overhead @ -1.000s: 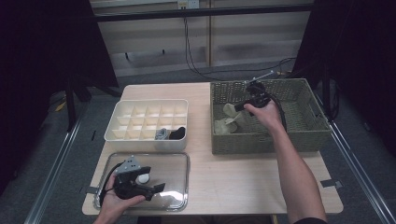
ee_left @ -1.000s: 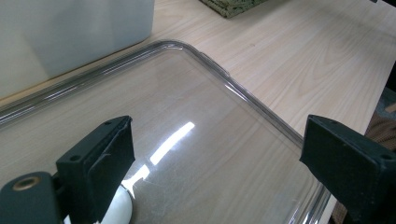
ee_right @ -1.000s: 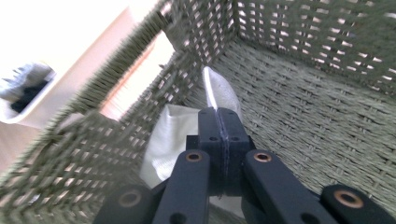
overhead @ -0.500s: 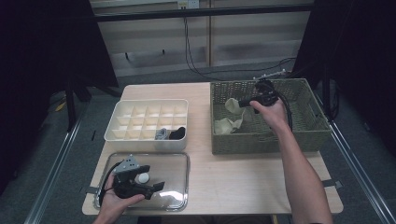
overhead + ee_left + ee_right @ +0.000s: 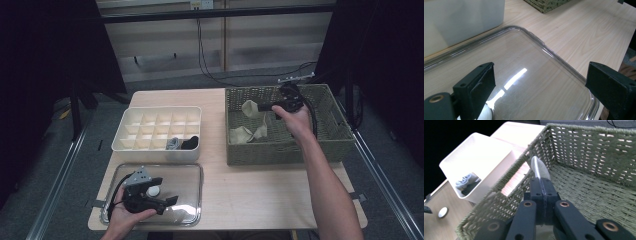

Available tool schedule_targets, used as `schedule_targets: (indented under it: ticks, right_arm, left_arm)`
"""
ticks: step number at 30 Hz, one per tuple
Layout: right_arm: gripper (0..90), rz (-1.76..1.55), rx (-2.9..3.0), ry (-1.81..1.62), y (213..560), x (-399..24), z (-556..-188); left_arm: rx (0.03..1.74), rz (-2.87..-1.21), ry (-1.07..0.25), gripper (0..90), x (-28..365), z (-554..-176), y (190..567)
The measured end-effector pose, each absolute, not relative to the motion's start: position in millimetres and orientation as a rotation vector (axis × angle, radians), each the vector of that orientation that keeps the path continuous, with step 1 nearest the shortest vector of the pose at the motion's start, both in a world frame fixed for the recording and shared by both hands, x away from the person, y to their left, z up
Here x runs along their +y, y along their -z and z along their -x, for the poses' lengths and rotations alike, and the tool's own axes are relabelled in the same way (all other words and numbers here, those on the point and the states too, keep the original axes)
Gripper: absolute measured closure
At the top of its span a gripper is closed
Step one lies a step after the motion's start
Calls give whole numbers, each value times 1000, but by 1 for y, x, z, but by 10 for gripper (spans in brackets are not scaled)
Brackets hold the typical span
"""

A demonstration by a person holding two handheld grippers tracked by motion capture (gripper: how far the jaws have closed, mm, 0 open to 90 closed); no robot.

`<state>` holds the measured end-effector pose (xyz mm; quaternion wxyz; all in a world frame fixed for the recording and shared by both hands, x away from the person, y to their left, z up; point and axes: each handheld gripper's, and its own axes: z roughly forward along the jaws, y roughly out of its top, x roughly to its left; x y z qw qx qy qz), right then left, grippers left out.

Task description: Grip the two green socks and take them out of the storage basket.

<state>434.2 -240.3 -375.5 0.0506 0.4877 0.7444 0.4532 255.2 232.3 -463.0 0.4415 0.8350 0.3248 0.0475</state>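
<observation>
right gripper [image 5: 261, 106] was clamped tight on a pale beige sock [image 5: 249, 108], jaws pressed together w/ the fabric pinched between them, as the right gripper view showed the sock [image 5: 538, 167] sticking up past the closed tips. it hung above the floor of the woven basket [image 5: 334, 145], near the left wall, prob lifted so it could clear the rim on the way to the white divided organizer [image 5: 131, 145] just left of the basket. another pale sock [image 5: 248, 134] lay crumpled on the basket floor below, apart from the held one. organizer already had a grey sock [image 5: 173, 143] and a dark sock [image 5: 190, 143] in the front-row cells nearest the basket, so it looked like sorting was early, most cells bare. left gripper [image 5: 170, 202] rested over the clear lid [image 5: 192, 172] at the table's near edge, jaws standing wide apart w/ nothing between, just the lid [image 5: 564, 62] under them; prob parked there out of the way, lid set aside so the organizer stayed accessible. a small white knob [image 5: 152, 190] sat on the lid by the gripper body.
</observation>
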Motion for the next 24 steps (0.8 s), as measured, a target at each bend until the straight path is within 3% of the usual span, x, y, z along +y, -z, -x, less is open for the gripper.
schedule_targets:
  ticks: [24]
  right_arm:
    - [900, -1389, 2189, -1483, 337, -239, -415]
  left_arm:
    - [804, -2061, -117, 83, 229, -257, 463]
